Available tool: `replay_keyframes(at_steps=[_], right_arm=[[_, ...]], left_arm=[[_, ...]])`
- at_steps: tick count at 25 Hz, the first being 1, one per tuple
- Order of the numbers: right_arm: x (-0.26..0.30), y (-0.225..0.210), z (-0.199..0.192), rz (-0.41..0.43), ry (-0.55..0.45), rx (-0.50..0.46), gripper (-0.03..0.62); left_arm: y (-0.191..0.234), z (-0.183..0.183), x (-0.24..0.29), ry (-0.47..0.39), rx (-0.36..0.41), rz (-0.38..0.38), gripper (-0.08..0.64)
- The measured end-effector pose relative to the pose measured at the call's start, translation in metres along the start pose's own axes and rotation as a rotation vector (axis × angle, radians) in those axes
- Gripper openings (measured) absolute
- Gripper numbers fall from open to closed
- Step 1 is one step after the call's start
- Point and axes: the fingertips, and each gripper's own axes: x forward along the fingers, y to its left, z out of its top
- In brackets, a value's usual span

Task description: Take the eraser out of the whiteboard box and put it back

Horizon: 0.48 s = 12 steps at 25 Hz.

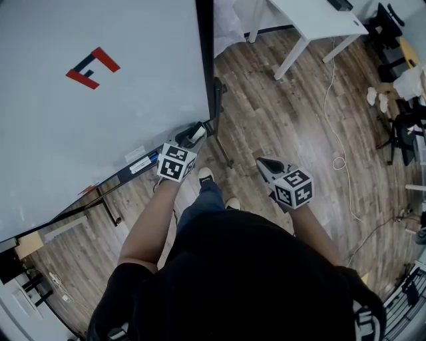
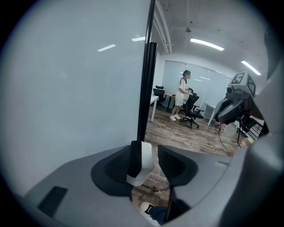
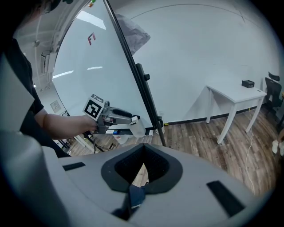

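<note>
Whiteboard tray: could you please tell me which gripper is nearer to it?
Left. The left gripper is at the whiteboard tray's end, by the board's lower corner. The right gripper hangs off to the side over the wooden floor, clear of the board.

OFFICE: A large whiteboard (image 1: 100, 100) on a black stand (image 1: 206, 66) is set on a wood-plank floor (image 1: 279, 120), and a white table (image 1: 313, 20) is placed by a plain white wall (image 3: 199, 53). Black swivel chairs (image 2: 191, 108) are seen farther back, where a person (image 2: 182, 95) is standing before a glazed partition (image 2: 208, 84). Strip lights (image 2: 206, 43) are fixed overhead, and a cable (image 1: 339, 162) is left trailing across the floor.
</note>
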Motion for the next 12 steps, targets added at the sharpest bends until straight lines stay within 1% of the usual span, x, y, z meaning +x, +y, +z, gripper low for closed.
replay_keyframes(at_steps=[5, 12], right_arm=[[0.003, -0.006, -0.003, -0.009, 0.004, 0.016, -0.005], [0.011, -0.007, -0.003, -0.001, 0.009, 0.025, -0.005]], left_arm=[[0.005, -0.001, 0.006, 0.006, -0.012, 0.004, 0.192], [0.003, 0.000, 0.017, 0.023, -0.004, -0.010, 0.192]])
